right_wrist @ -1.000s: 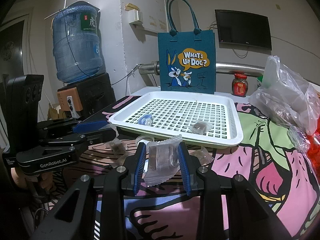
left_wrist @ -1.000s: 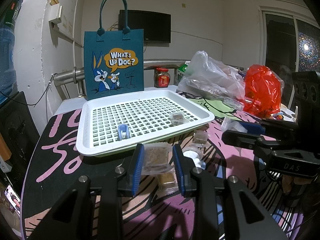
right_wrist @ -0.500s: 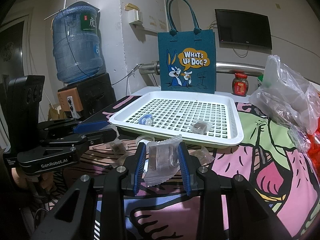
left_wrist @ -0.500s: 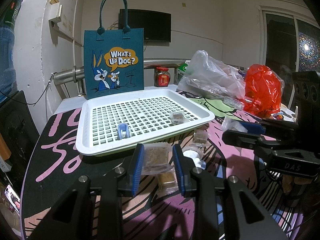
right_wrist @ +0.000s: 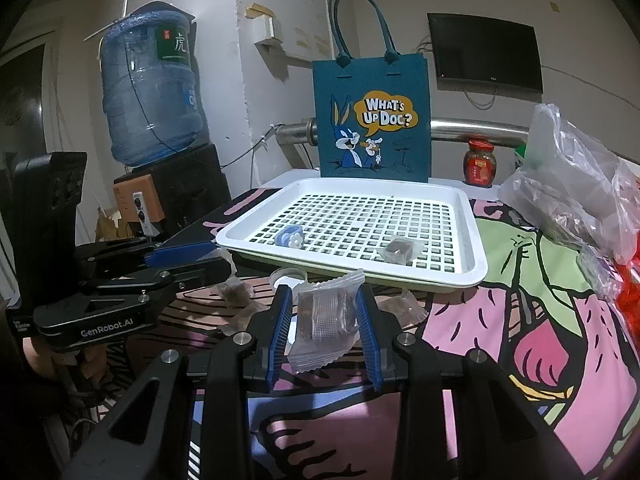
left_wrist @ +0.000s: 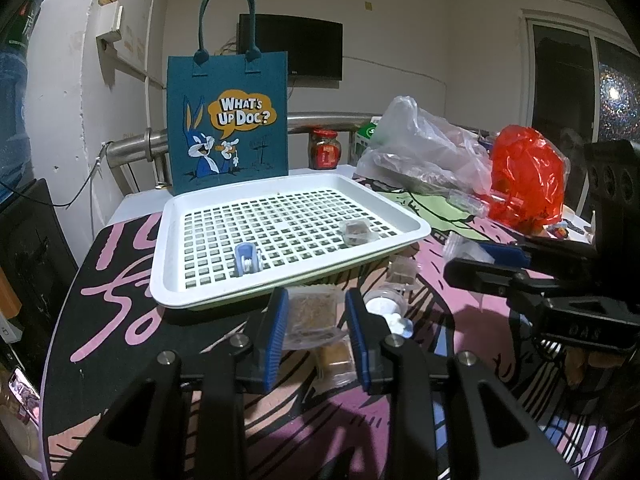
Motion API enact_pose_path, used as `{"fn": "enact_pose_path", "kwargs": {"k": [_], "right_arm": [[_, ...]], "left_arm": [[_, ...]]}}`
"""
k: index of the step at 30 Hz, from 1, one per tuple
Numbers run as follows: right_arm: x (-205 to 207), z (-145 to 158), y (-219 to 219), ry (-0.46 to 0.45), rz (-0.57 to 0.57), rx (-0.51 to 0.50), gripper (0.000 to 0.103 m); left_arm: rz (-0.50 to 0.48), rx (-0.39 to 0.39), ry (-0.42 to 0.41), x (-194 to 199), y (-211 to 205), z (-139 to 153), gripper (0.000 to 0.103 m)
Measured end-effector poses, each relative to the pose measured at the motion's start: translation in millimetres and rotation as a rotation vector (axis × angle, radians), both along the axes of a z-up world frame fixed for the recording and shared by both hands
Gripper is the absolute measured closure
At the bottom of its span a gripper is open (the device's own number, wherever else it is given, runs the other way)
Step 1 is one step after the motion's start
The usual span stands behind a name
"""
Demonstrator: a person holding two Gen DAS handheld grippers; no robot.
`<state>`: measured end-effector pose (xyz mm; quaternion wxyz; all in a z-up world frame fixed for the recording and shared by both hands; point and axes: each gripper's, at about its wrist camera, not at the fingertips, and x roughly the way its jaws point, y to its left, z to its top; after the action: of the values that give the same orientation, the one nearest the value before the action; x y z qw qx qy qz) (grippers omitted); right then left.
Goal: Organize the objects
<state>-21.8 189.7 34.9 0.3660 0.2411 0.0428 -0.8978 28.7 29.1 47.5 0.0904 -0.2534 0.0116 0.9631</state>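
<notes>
— While both hands are over the table, what does each one carry?

— The left gripper point(left_wrist: 316, 334) is clenched on a clear packet with pale brown crumbs point(left_wrist: 311, 314); its ribbed blue pads press the two sides. The right gripper point(right_wrist: 326, 330) is clenched on a clear crinkled packet with a dark brown block point(right_wrist: 325, 318), which has zigzag sealed edges. Both packets are just in front of the near rim of the tray.

— How does the tray look?

— The white tray point(left_wrist: 224, 300) is plastic and rectangular, with rounded corners and a floor of small square holes. It lies on a cloth with pink and black drawing point(right_wrist: 532, 344). Inside it are a small blue and white clip point(left_wrist: 247, 261) on the left and a small wrapped brown piece point(left_wrist: 356, 232) on the right, well apart.

— And around it?

— On the cloth between the tray and the grippers lie more small packets and a round white lid point(left_wrist: 384, 303). Behind the tray stands upright a blue felt bag point(right_wrist: 370, 120) with a rabbit picture. Beside it is a red-lidded jar point(right_wrist: 480, 162). To the right are a crumpled clear plastic bag point(right_wrist: 580, 184) and a shiny red bag point(left_wrist: 528, 178). A big blue water bottle point(right_wrist: 150, 92) stands on the left, by the wall.
</notes>
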Motion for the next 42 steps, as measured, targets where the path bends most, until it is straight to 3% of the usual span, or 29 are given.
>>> {"fn": "enact_pose_path", "kwargs": {"k": [10, 20, 25, 30, 33, 42], "right_arm": [[-9, 0, 2, -0.049, 0.002, 0.007, 0.072], [-45, 54, 17, 0.012, -0.001, -0.060, 0.072], [-89, 67, 19, -0.024, -0.014, -0.083, 0.072], [-148, 55, 7, -0.145, -0.035, -0.071, 0.072], [-183, 32, -8, -0.245, -0.060, -0.023, 0.072], [-226, -20, -36, -0.354, -0.152, 0.141, 0.072]], "left_arm": [[-0.003, -0.001, -0.046, -8, -3, 0, 0.074], [0.026, 0.005, -0.021, -43, -35, 32, 0.074], [0.055, 0.063, -0.078, -86, -62, 35, 0.074], [0.085, 0.075, -0.149, -124, -76, 21, 0.074], [0.106, 0.107, -0.213, -145, -84, 8, 0.074], [0.155, 0.081, -0.310, -172, -83, -20, 0.074]]}}
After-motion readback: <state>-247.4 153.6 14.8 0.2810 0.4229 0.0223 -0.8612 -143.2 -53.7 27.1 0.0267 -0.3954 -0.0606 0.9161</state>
